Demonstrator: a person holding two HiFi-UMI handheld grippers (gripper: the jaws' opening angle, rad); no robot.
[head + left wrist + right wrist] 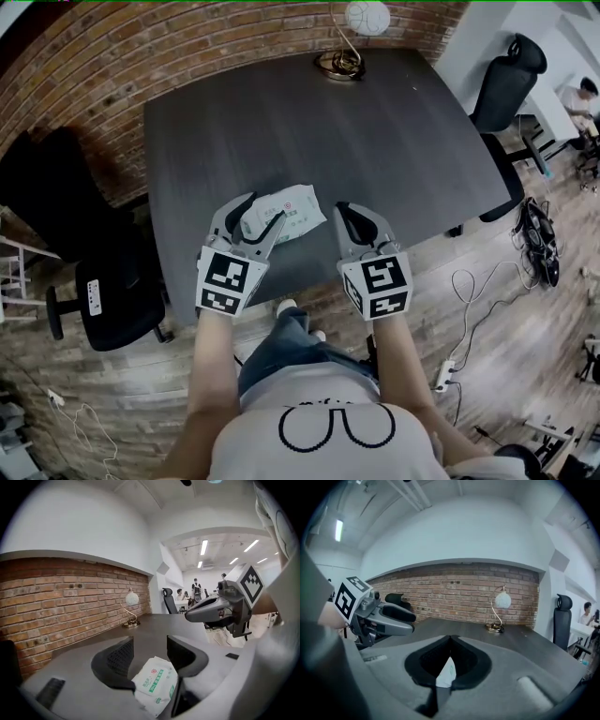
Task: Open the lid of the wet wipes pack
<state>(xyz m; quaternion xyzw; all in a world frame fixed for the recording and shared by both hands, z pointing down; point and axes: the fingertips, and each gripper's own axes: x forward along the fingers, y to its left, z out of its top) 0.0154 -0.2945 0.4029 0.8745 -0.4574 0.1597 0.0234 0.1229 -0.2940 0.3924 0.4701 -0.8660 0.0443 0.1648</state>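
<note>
The wet wipes pack point(296, 211), white with green print, lies flat near the front edge of the dark table point(375, 131). My left gripper point(258, 216) is open and straddles the pack's left end. In the left gripper view the pack point(155, 684) shows low between the spread jaws of that gripper point(149, 644), and no pad visibly presses on it. My right gripper point(350, 217) hovers just to the right of the pack, apart from it, its jaws shut with the tips together point(449, 638). A sliver of the pack point(447, 674) shows through the gap behind those tips.
A desk lamp point(349, 42) with a round white shade stands at the table's far edge. A black office chair point(98, 291) is to the left of the table and another point(506, 80) at its right. Cables point(478, 309) lie on the wooden floor. A brick wall point(454, 592) runs behind the table.
</note>
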